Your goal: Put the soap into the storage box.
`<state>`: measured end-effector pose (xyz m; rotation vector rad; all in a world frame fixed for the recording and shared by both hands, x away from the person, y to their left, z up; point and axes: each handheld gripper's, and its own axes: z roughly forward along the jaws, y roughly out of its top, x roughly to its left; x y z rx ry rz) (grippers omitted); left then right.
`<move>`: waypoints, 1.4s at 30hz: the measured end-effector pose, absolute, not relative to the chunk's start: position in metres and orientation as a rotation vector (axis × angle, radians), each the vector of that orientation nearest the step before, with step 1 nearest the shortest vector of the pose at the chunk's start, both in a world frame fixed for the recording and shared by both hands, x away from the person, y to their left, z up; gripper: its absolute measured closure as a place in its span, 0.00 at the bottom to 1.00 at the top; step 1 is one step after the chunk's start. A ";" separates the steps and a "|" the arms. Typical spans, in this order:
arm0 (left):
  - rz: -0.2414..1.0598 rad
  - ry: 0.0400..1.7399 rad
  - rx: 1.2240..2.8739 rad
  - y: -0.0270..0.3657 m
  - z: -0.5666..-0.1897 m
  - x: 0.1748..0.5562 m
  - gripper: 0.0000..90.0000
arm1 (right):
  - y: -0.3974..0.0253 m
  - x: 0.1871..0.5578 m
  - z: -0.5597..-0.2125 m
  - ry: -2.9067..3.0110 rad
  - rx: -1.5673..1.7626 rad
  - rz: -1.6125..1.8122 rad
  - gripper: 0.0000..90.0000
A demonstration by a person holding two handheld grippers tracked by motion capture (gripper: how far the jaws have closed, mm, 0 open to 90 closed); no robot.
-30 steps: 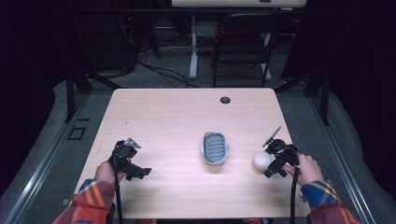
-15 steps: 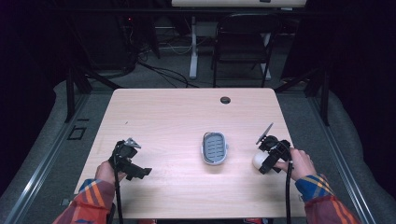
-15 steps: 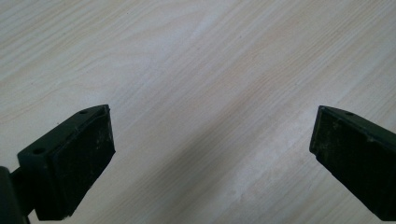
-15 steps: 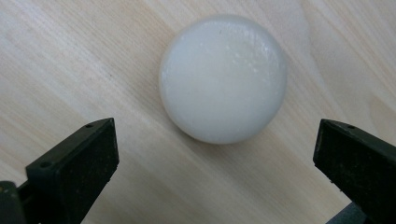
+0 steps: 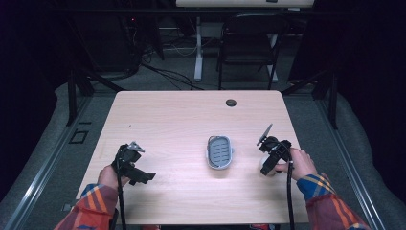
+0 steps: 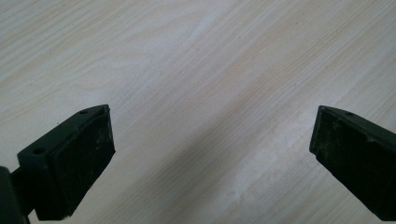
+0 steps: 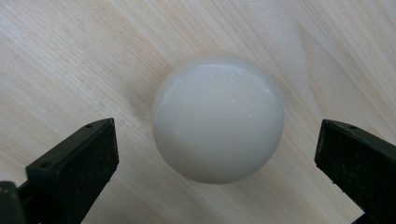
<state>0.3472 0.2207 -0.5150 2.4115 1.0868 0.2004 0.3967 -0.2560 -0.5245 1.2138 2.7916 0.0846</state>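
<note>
From where I sit I can find no writing to read anywhere. The white soap (image 7: 218, 119) lying between the right tongs (image 7: 217, 161) has a plain, unmarked face, with no stamp or brand that I can make out. The grey soap dish (image 5: 219, 152), off to the left of the right tongs, carries only its slots and no label. The bench (image 6: 196, 60) under the left tongs (image 6: 212, 161) shows bare wood grain and no marks. The black pads (image 6: 81, 154) of the tongs have small holes but no lettering or numbers.
</note>
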 end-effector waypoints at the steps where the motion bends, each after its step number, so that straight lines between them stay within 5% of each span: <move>1: 0.201 1.086 2.410 0.221 -0.515 0.347 0.00 | -0.256 0.397 -0.524 2.789 1.206 0.066 0.00; 30: 0.197 1.087 2.417 0.220 -0.515 0.348 0.00 | -0.246 0.409 -0.536 2.824 1.186 -0.028 0.25; 42: 0.197 1.088 2.419 0.220 -0.515 0.348 0.00 | -0.246 0.409 -0.540 2.822 1.193 -0.043 0.26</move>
